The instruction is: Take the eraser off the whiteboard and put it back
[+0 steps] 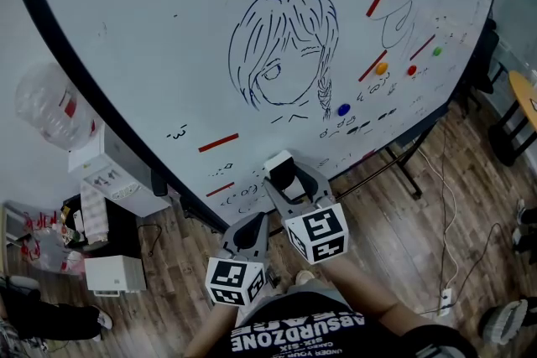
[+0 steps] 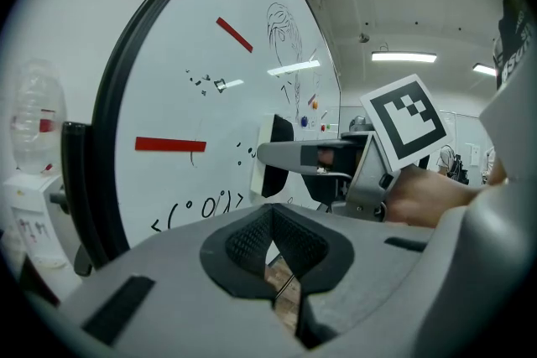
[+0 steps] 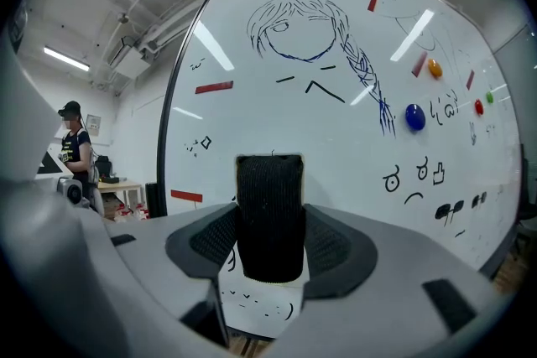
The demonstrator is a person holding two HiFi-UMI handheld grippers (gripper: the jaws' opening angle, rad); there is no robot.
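Observation:
The whiteboard (image 1: 168, 38) fills the head view and carries a blue line drawing of a girl's head (image 1: 281, 46). My right gripper (image 1: 284, 177) is shut on the eraser (image 1: 279, 163), a white block with a black felt face, at the board's lower edge. In the right gripper view the eraser (image 3: 268, 197) stands upright, clamped by the right gripper (image 3: 268, 247). Seen from the left gripper view, the eraser (image 2: 270, 155) is right at the board; contact is unclear. My left gripper (image 1: 252, 224) hangs lower, shut and empty, and its jaws (image 2: 281, 285) meet.
Round magnets sit on the board: blue (image 1: 343, 109), orange (image 1: 382, 68), red (image 1: 411, 70), green (image 1: 436, 51), plus red strips (image 1: 218, 142). A water dispenser (image 1: 113, 172) stands left of the board. Stand legs (image 1: 403, 168) and cables cross the wooden floor. A person (image 3: 75, 147) stands far left.

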